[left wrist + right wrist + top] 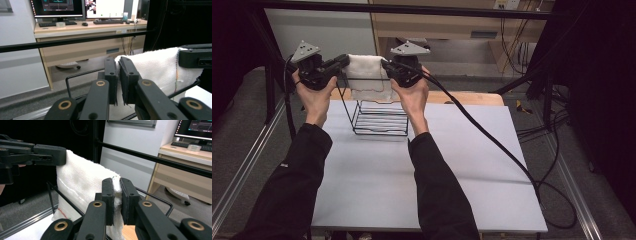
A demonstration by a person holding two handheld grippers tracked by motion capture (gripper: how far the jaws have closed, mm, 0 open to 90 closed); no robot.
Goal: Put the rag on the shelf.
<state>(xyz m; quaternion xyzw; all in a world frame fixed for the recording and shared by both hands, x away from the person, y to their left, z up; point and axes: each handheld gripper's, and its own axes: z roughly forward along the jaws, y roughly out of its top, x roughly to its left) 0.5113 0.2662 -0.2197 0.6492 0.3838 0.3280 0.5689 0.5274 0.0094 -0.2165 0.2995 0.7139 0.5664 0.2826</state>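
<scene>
The white cloth (366,75) hangs stretched between my two grippers, above the black wire rack (379,120) that stands on the far part of the grey table (427,170); its lower edge drapes over the rack's top rail. My left gripper (343,62) pinches the cloth's upper left corner, and in the left gripper view I see its jaws clamped on that white edge (150,67). My right gripper (385,64) bites the opposite upper corner, jaws closed tight on a fold of fabric (116,187). Both grippers sit level, facing each other, with the cloth spanning the gap between them.
</scene>
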